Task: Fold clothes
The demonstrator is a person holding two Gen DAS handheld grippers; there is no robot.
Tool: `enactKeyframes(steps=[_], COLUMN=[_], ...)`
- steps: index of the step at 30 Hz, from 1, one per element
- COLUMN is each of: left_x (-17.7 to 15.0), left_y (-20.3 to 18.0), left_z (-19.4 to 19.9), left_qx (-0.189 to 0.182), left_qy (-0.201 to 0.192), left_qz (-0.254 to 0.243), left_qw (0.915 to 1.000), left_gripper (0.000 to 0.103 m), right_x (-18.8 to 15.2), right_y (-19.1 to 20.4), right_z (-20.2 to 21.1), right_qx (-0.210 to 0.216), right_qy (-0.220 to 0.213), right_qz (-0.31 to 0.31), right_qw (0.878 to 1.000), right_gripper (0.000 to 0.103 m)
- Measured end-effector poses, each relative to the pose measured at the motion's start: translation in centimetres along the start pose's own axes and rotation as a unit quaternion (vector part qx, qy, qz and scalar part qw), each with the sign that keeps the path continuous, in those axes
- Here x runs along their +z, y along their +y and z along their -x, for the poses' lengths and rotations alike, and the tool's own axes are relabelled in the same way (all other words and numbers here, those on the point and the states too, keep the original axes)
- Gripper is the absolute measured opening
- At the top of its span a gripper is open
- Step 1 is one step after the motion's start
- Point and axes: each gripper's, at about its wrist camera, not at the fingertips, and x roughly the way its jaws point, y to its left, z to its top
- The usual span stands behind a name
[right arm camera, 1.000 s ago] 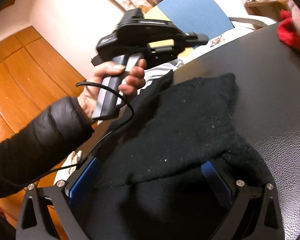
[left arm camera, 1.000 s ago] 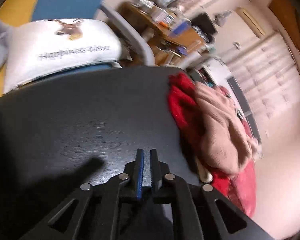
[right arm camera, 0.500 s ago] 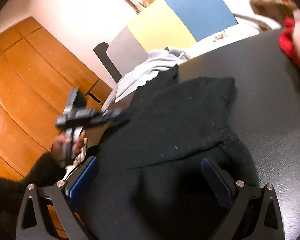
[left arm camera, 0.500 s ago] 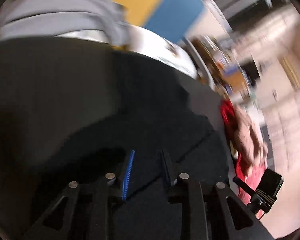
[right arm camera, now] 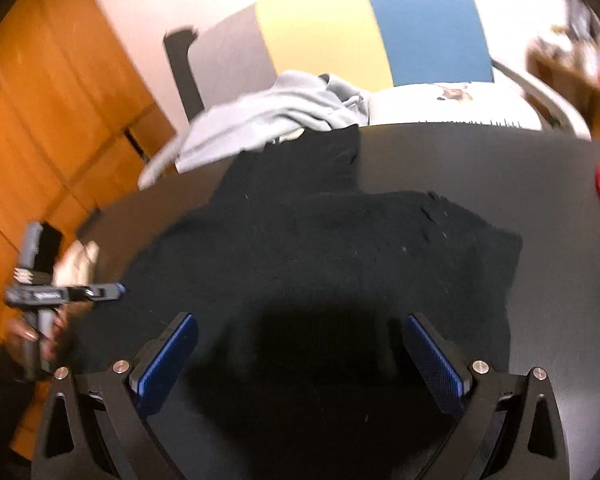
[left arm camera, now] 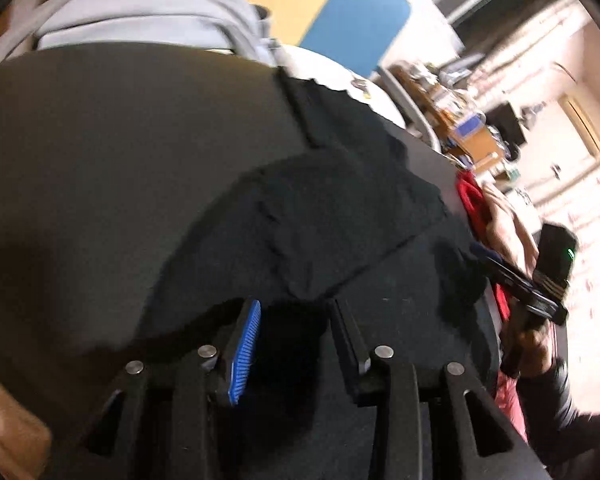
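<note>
A black garment (right arm camera: 320, 248) lies spread and rumpled on the black table (right arm camera: 500, 168), one part trailing toward the far edge. My right gripper (right arm camera: 300, 320) hangs low over its near part, blue pads (right arm camera: 168, 356) wide apart, nothing between them. My left gripper (left arm camera: 296, 312) is open over the garment's left side (left arm camera: 340, 220), with dark cloth showing in the gap between its fingers. In the right wrist view a hand (right arm camera: 36, 332) holds the left gripper (right arm camera: 112, 290) at the garment's left edge. The right gripper (left arm camera: 496, 264) shows at the far right of the left wrist view.
A grey hoodie (right arm camera: 268, 120) and a white printed pillow (right arm camera: 452, 108) lie past the table's far edge, in front of a grey, yellow and blue panel. Red cloth (left arm camera: 472, 196) and a beige garment (left arm camera: 508, 220) are heaped at the table's right end. Wooden doors stand at left.
The left gripper swung down from high over the table to the black garment's left side, and its fingers went from shut to open. The right gripper stayed wide open over the garment.
</note>
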Motion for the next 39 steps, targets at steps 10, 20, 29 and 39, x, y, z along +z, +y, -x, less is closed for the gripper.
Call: enactKeyframes(steps=[10, 20, 29, 39], left_x=[0.8, 5.6, 3.6, 2.2], left_y=[-4.5, -4.4, -1.9, -0.1], left_z=[-0.2, -4.5, -2.9, -1.6], left_qx=[0.071, 0.106, 0.052, 0.03], left_qy=[-0.019, -0.007, -0.018, -0.023], left_qz=[-0.09, -0.066, -0.012, 0.016], left_qw=[0.9932, 0.9921, 0.9984, 0.9992], left_gripper=[0.004, 0.005, 0.004, 0.008], right_x=[0.3, 0.5, 3.1, 4.4], right_y=[-3.8, -10.0, -8.1, -9.4], right_z=[-3.5, -1.3, 1.3, -3.4], right_qx=[-0.122, -0.206, -0.106, -0.118], right_qy=[0.042, 0.027, 0.004, 0.095], right_qz=[0.027, -0.029, 0.062, 0.06], right_qw=[0.991, 0.978, 0.992, 0.987], right_gripper=[0.103, 0.103, 0.103, 0.052])
